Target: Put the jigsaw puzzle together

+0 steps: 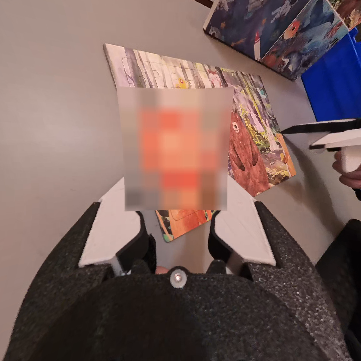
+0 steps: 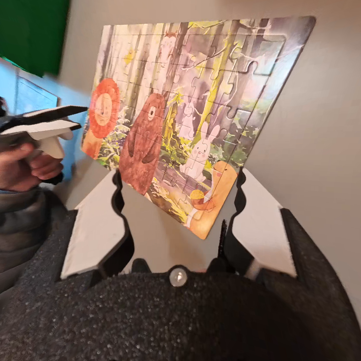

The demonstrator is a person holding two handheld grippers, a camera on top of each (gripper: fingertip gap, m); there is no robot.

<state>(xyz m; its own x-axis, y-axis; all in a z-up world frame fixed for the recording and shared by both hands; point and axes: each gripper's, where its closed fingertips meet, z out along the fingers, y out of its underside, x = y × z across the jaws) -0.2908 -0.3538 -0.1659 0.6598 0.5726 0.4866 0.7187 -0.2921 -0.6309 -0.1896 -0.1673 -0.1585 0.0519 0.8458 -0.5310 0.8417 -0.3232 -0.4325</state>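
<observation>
Wide-spread white fingers of the right gripper (image 2: pixel 176 172) frame the near corner of the jigsaw puzzle (image 2: pixel 195 109), which lies flat and fully pieced on the grey table (image 2: pixel 322 117). At the puzzle's lion-side edge, the left gripper (image 2: pixel 83 117) hovers, its jaws also apart and empty. Near the table's far edge sits an illustrated box (image 1: pixel 273 33).
</observation>
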